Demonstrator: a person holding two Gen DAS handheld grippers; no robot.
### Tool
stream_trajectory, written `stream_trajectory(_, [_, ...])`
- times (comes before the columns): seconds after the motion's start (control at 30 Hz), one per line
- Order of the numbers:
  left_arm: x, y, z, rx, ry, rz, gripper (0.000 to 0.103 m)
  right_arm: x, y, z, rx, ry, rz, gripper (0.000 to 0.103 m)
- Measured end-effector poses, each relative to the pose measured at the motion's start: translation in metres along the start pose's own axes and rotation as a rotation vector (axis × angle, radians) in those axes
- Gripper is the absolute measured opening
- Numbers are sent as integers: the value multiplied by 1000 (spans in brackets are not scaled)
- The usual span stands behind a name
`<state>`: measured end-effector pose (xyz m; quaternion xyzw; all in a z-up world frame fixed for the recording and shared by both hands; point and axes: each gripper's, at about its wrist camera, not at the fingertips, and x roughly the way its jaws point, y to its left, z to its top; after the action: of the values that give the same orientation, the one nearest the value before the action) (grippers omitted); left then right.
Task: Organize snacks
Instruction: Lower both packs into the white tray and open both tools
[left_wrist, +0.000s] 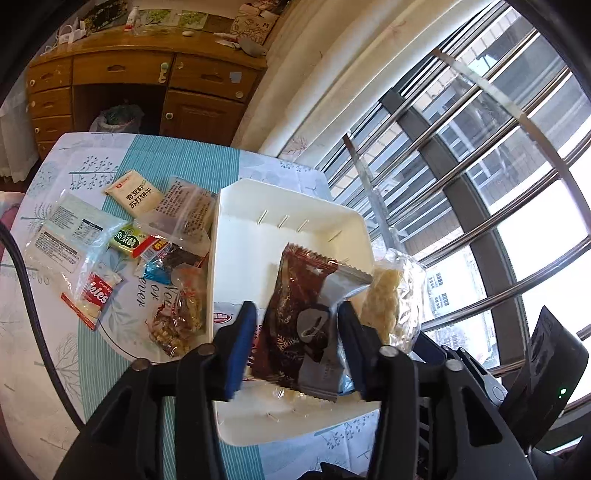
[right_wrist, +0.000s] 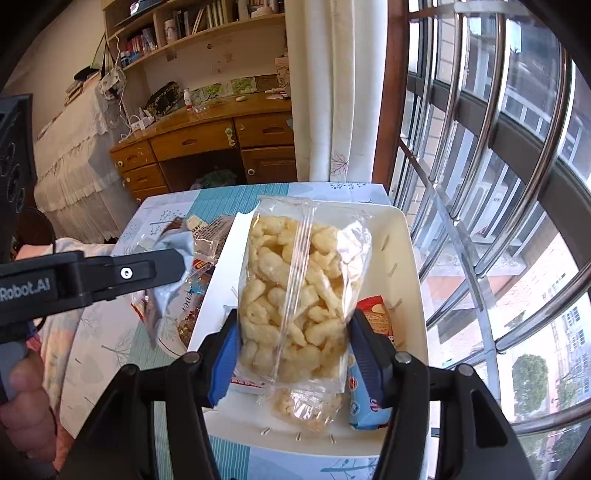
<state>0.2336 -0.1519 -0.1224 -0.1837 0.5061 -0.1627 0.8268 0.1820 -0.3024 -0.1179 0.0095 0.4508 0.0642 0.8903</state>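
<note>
Left tool (left_wrist: 295, 312) loose around brown packet (left_wrist: 295, 273), right tool (right_wrist: 294, 321) tight on puff bag (right_wrist: 291, 258); red packet (right_wrist: 377, 316) right-view only.

We cannot read the small print on the loose packets (left_wrist: 70, 232) beside the white tray (left_wrist: 236, 206). The clear puff bag (right_wrist: 299, 291) hides most of a red packet (right_wrist: 376, 317) and a blue packet (right_wrist: 365, 406) behind it. The person's hand (right_wrist: 22, 398) is cut off by the frame edge.
</note>
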Motion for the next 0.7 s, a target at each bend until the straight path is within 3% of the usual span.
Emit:
stream_trajectory(0.03, [4,-2,0,-6,6,17,66,3,-5,0,20,20,17,60])
stream_trajectory(0.17, [6,2,2,-36,4,26,77,6,-21,-3,85,30,43,66])
stream_trajectory(0.4, [-2,12,1,-64,1,96,79,3,-29,-6,136,12,65,72])
stream_trajectory(0.7, [-35,39,-17,-92,-7,171,79,4,-8,-14,167,19,131,76])
